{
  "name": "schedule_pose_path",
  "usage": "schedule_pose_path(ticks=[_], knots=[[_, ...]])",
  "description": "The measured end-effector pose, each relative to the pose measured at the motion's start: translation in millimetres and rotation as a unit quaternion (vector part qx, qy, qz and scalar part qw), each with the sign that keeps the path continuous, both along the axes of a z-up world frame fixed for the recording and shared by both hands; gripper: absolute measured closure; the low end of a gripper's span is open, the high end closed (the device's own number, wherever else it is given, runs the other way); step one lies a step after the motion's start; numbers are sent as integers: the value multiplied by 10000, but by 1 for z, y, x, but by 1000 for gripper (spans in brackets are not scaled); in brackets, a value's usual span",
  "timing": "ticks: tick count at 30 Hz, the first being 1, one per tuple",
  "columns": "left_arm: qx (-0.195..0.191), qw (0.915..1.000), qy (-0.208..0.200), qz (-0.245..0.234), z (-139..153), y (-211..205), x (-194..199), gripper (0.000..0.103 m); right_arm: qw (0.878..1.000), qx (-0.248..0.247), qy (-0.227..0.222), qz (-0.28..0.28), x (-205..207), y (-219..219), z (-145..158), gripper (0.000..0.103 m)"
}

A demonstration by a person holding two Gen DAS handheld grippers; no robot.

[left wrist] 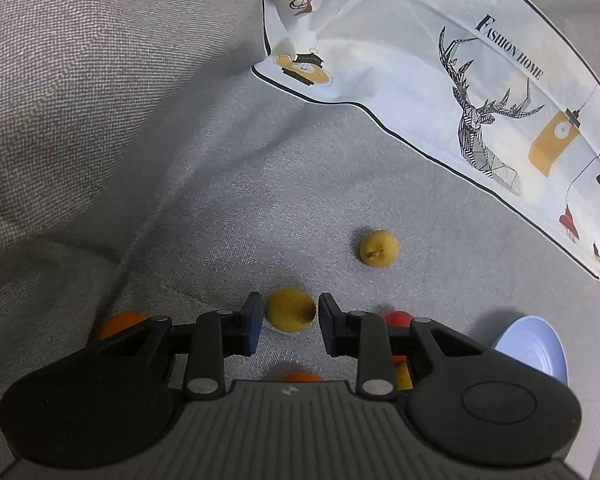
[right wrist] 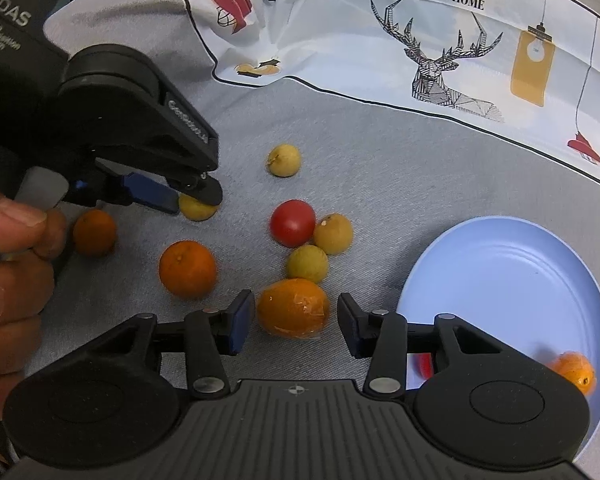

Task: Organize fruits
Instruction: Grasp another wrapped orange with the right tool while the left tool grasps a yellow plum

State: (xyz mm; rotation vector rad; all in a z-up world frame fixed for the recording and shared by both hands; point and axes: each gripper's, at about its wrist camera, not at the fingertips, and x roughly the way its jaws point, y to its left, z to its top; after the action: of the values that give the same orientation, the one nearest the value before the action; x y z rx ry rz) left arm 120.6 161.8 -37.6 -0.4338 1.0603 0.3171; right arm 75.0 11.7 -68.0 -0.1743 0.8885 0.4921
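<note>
Overhead, "FASHION HOME" marks the cloth (right wrist: 440,20); both my tongs (left wrist: 290,316) (right wrist: 296,316) gape, half-hiding a red fruit (right wrist: 422,364).

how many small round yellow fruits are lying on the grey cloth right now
4: one between the left gripper's open fingers, one farther back, two beside the red tomato at and. Others may be hidden.

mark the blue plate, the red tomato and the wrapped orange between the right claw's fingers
blue plate (right wrist: 512,280), right wrist view, bare inner surface.
red tomato (right wrist: 293,223), right wrist view, middle of its skin.
wrapped orange (right wrist: 293,307), right wrist view, its wrapped top.
</note>
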Motion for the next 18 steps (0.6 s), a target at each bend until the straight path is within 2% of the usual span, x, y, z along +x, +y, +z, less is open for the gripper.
schedule_pose_path(ticks=[7, 18], knots=[[92, 9999, 40, -94, -1, -4, 1, 71, 10000, -5, -21, 23, 1, 1, 0, 61], [233, 9995, -123, -147, 9, -8, -2, 72, 9984, 435, -331, -163, -2, -12, 19, 62]])
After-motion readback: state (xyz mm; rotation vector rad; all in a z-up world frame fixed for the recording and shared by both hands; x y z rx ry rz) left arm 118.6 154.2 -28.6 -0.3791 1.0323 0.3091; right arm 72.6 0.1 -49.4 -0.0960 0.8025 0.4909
